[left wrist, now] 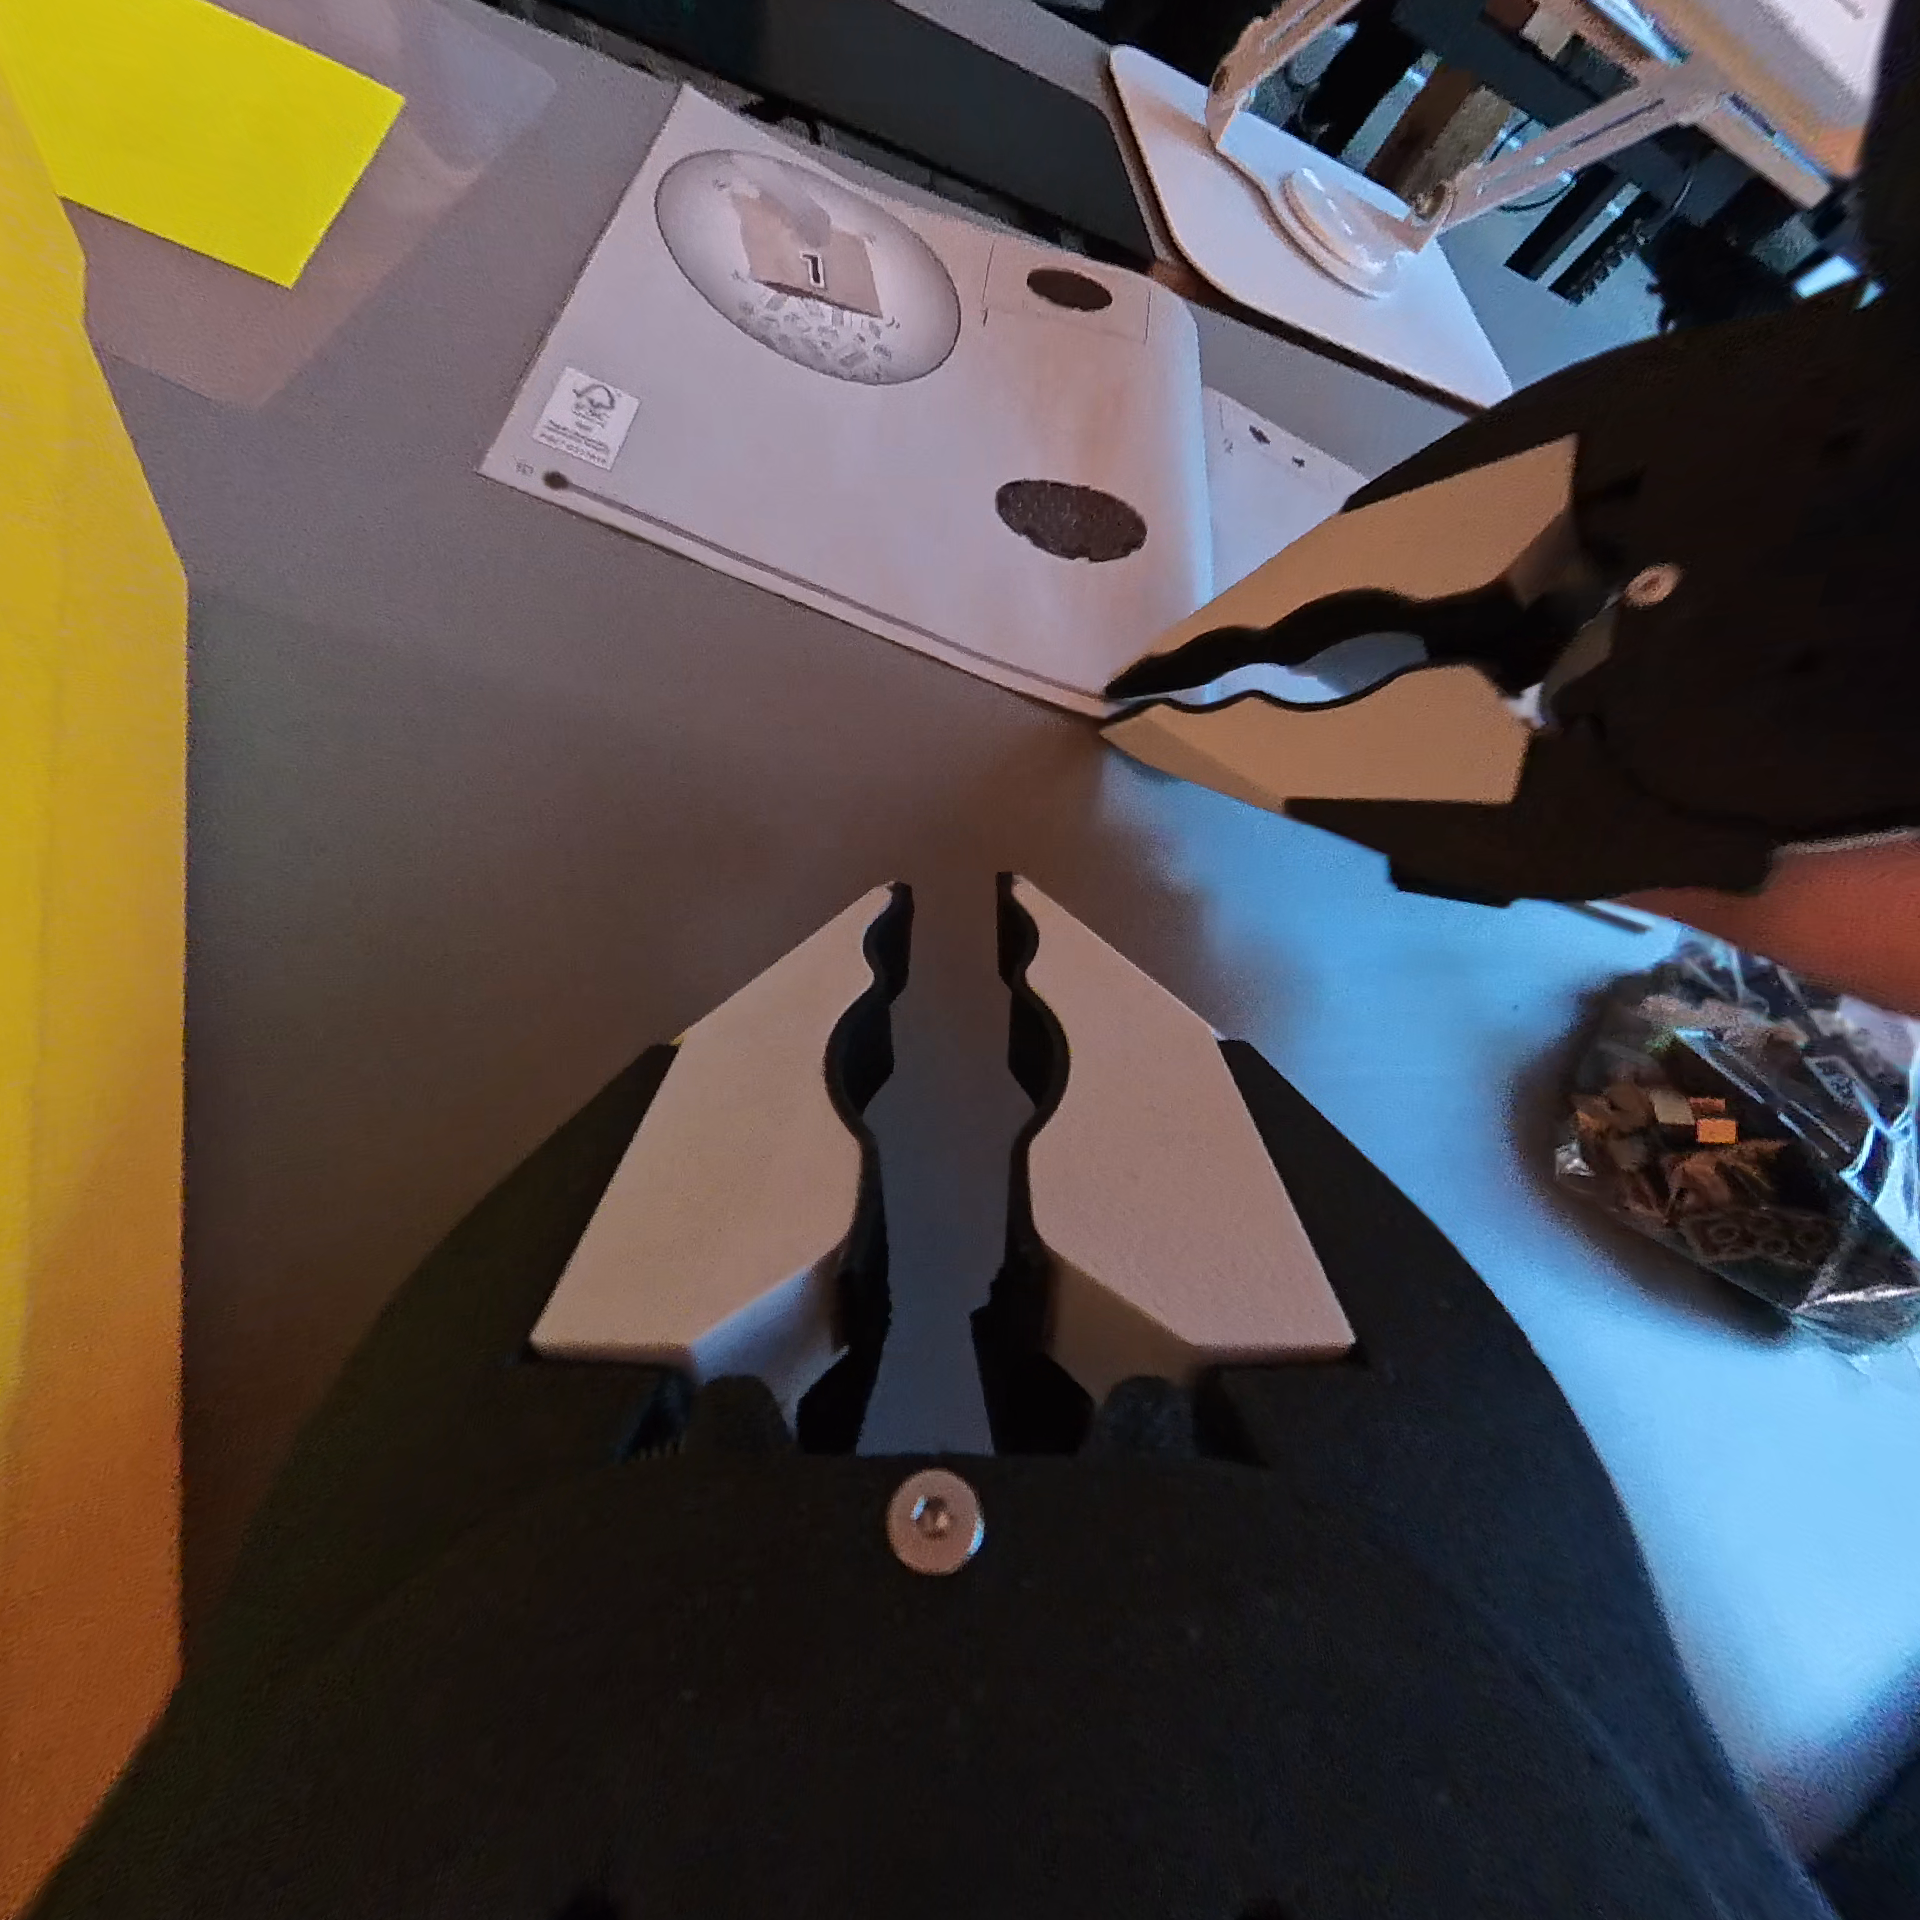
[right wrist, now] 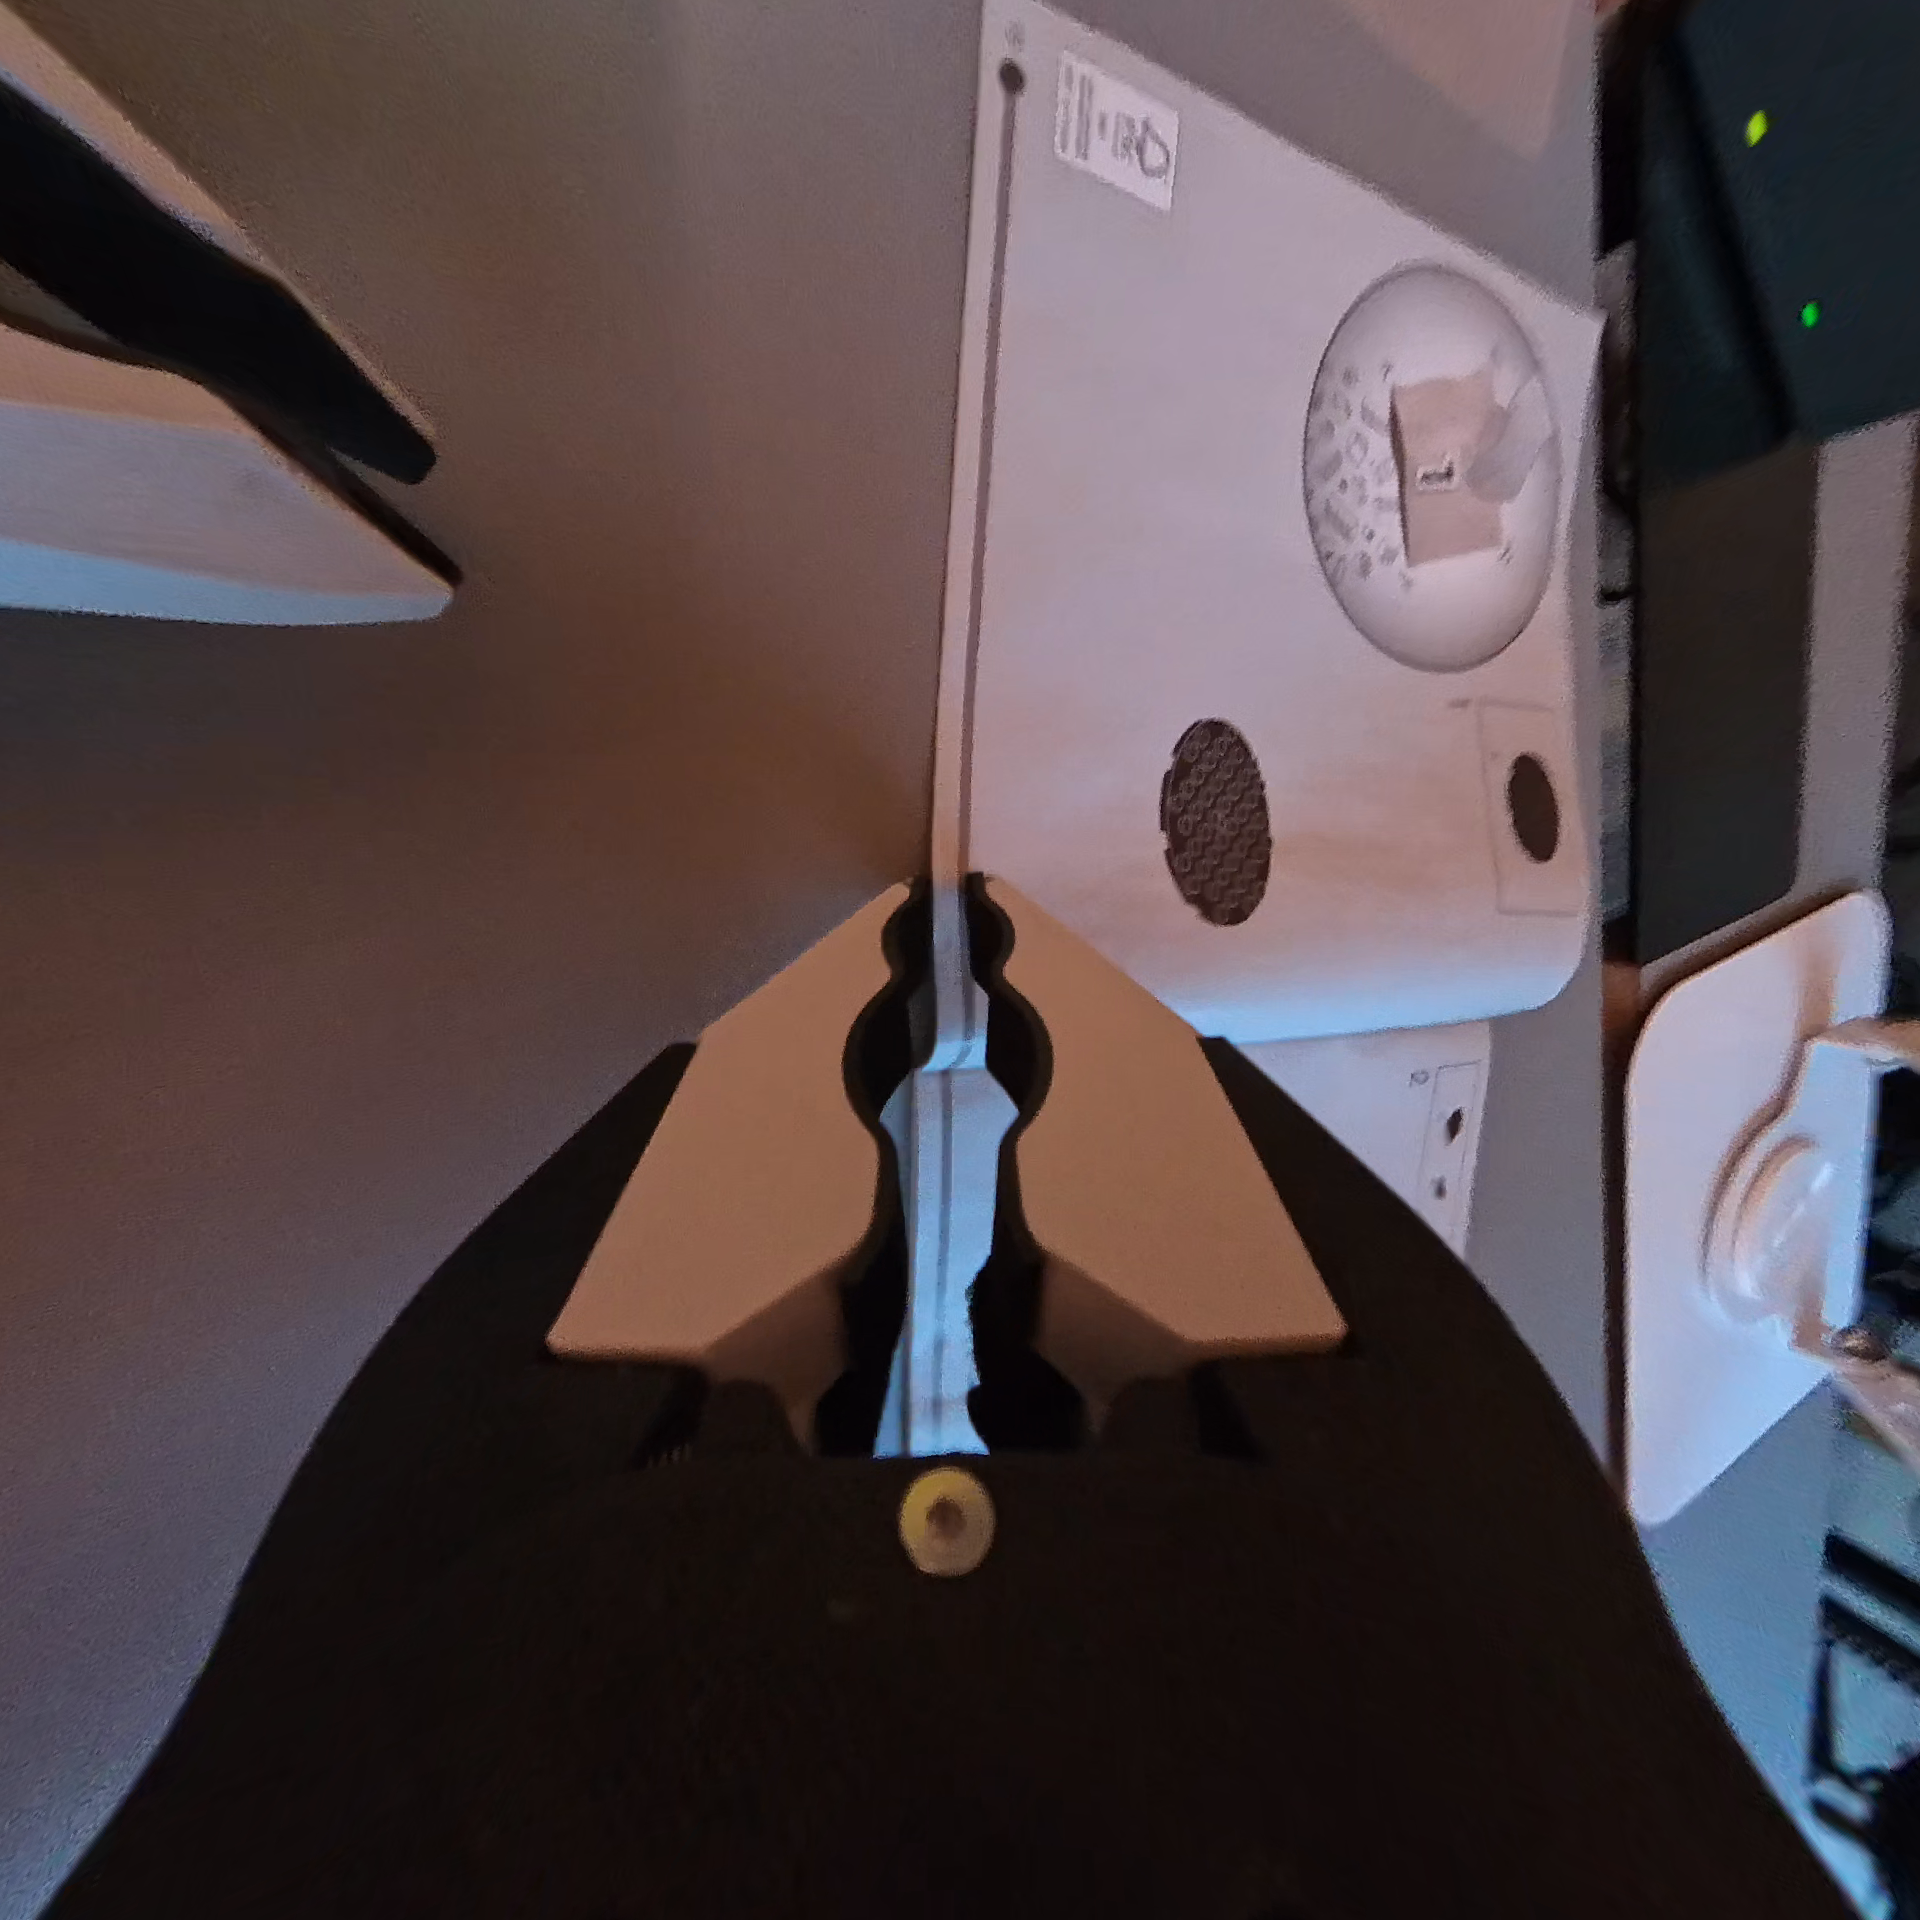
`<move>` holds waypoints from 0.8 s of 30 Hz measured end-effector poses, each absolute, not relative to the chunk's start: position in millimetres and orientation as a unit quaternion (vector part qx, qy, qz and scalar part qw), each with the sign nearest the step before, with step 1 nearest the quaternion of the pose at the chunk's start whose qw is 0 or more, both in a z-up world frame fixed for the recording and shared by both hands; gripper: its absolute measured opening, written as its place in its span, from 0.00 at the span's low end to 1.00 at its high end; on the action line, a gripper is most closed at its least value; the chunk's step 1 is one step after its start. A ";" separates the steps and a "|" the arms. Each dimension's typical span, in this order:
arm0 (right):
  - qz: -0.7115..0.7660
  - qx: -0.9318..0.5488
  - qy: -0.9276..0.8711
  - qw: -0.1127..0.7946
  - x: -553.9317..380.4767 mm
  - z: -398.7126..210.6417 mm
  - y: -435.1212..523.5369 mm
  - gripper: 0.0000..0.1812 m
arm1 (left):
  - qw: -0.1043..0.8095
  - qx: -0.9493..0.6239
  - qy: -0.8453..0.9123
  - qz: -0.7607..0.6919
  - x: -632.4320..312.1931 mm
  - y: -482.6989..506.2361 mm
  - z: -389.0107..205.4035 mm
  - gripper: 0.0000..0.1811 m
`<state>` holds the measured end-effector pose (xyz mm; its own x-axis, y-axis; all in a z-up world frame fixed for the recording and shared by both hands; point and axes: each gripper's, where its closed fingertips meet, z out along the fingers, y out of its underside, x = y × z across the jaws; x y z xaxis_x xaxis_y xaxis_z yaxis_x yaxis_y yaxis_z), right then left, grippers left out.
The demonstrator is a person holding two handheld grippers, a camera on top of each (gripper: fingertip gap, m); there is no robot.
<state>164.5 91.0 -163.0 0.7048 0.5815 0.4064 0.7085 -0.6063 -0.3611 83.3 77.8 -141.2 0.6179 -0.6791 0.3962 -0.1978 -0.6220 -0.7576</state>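
While the right gripper [right wrist: 940, 883] pinches the near edge of a white paper booklet [right wrist: 1226, 582], the page sits thin and flat between its two pale fingers [right wrist: 769, 1143], which are almost closed on it, with the wavy black pads touching the sheet near the tips. It grips right at the corner edge, likely because that is the only part of a flat sheet that fingers can get under. The booklet lies on the smooth grey table [left wrist: 520, 790], open, with round grey pictures and dark bumpy ovals printed on it. The left gripper [left wrist: 954, 883] hangs just above the bare table, near the booklet but not touching it; its fingers stand a little apart with only a narrow gap, and they hold nothing. Off to the right lies a crinkly clear bag [left wrist: 1756, 1164] full of small dark pieces, shiny and lumpy. A big yellow box [left wrist: 83, 831] stands at the left side. A white stand with rounded corners [left wrist: 1299, 239] sits past the booklet
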 end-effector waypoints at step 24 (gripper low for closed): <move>0.085 -0.868 -0.187 0.452 304.8 -71.5 -144.3 0.31 | 0.301 -0.550 0.635 -0.452 230.8 -49.6 -91.0 0.31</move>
<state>304.8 -144.3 -71.5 0.9158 0.4011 0.0220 0.2481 -0.5215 -0.8164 230.8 -49.6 -91.0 -0.2150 -0.9697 0.1158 -0.4258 -0.0137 -0.9047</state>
